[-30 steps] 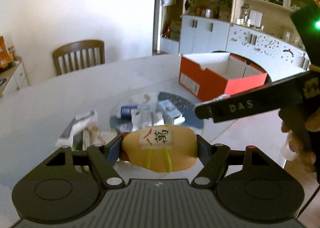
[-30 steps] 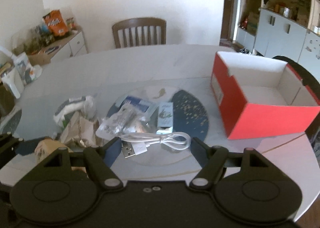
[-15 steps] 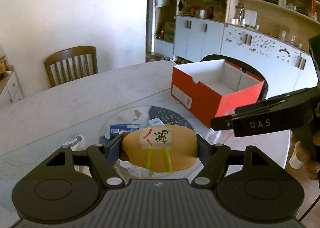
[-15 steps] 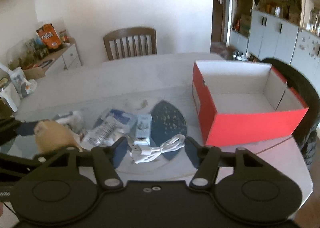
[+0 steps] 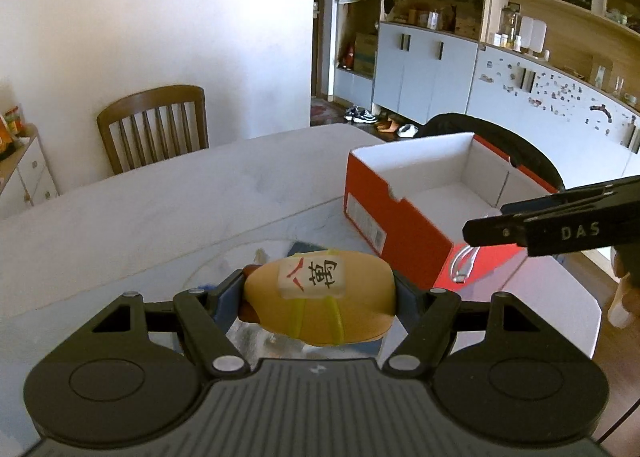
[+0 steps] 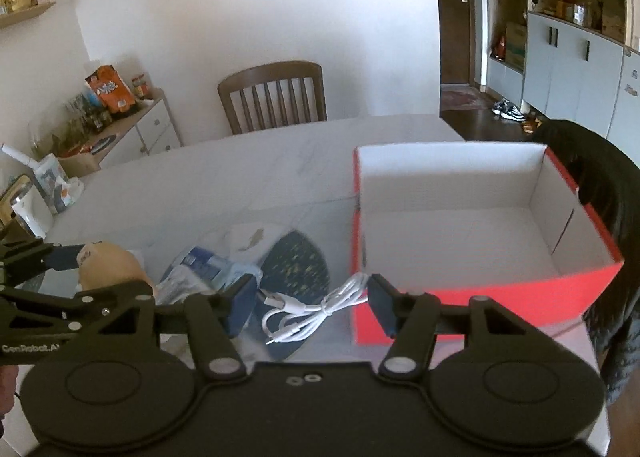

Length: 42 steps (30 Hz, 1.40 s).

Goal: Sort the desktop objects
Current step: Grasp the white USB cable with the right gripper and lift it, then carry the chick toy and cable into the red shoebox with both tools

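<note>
Above the white marble desk [image 5: 168,213], the left gripper [image 5: 320,293] jaws clench a tan hot-dog-shaped squeeze toy [image 5: 320,293]. The right gripper [image 6: 308,305] jaws, having just been closing, grasp a coiled white USB cable [image 6: 308,317] beside the open red cardboard shoebox [image 6: 480,289].

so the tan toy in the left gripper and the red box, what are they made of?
Tan toy: looks like soft rubber or foam, matte, with a rounded moulded shape and a printed tile on top; which one is unclear. Red box: cardboard, with a matte red outside, plain white inside, thin folded walls and a notched edge.
</note>
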Each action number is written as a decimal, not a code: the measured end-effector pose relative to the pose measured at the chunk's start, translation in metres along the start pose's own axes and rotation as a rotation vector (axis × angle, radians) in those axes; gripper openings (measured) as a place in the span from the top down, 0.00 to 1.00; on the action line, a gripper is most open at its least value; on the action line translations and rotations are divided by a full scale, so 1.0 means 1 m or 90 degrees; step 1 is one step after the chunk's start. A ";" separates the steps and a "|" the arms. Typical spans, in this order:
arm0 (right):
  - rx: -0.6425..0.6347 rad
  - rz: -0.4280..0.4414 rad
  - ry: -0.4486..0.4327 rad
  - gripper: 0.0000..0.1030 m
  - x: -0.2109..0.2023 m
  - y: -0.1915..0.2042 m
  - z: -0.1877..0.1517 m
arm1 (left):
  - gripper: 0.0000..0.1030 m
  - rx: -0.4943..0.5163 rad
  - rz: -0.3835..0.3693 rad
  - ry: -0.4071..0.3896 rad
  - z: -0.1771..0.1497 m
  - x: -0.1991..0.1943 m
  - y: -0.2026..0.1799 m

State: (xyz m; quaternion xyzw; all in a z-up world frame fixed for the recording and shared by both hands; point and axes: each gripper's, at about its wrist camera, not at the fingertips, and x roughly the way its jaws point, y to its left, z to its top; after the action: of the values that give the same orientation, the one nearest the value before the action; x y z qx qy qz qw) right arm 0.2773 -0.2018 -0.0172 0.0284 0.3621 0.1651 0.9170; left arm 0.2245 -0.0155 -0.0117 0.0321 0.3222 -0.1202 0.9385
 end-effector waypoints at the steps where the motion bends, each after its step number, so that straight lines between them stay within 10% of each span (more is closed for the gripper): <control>1: -0.002 0.003 -0.002 0.41 0.000 -0.007 0.004 | 0.27 0.001 0.002 -0.001 0.004 0.003 -0.004; 42: 0.017 -0.031 0.001 0.41 0.030 -0.174 0.033 | 0.27 0.079 -0.082 0.080 0.127 0.152 -0.126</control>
State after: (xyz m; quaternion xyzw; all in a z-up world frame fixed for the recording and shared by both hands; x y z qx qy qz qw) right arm 0.3695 -0.3541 -0.0425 0.0314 0.3658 0.1380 0.9199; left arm 0.3853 -0.1857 -0.0024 0.0768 0.3736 -0.1974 0.9031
